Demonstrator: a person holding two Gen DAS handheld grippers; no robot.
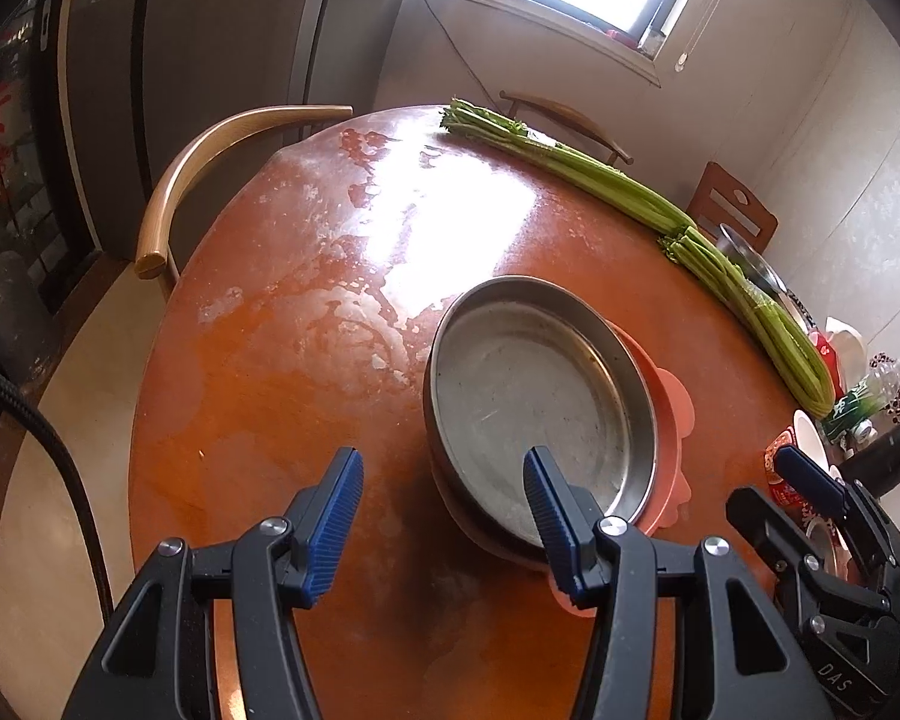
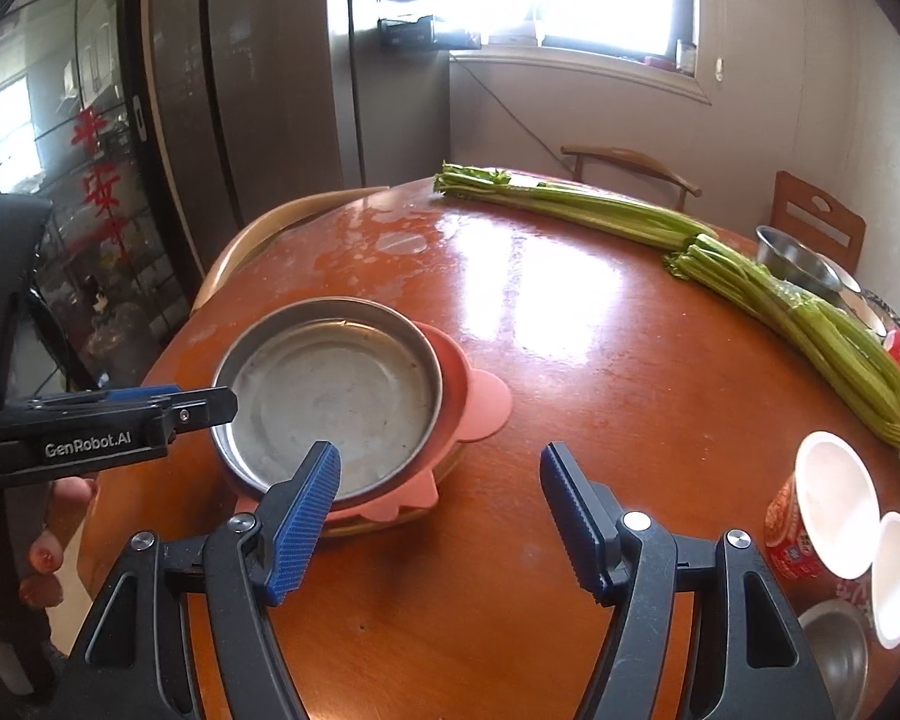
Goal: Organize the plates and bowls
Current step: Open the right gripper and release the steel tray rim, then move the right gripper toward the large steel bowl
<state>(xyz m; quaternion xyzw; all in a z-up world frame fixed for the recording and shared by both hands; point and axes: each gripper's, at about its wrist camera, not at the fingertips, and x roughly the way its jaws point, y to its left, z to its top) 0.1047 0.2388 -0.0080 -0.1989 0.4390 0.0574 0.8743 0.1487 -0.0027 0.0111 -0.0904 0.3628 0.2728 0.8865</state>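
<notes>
A round steel plate sits on top of a pink plate with scalloped tabs on the round orange-brown table; both also show in the right wrist view, steel on pink. My left gripper is open and empty, its right finger over the steel plate's near rim. My right gripper is open and empty above the bare table, right of the plates. A small steel bowl stands far right, behind the celery. Paper bowls and another steel bowl sit at the near right.
Two long celery bunches lie across the far side of the table. Wooden chairs stand around it. A refrigerator and a window are behind. The table's edge curves close on the left.
</notes>
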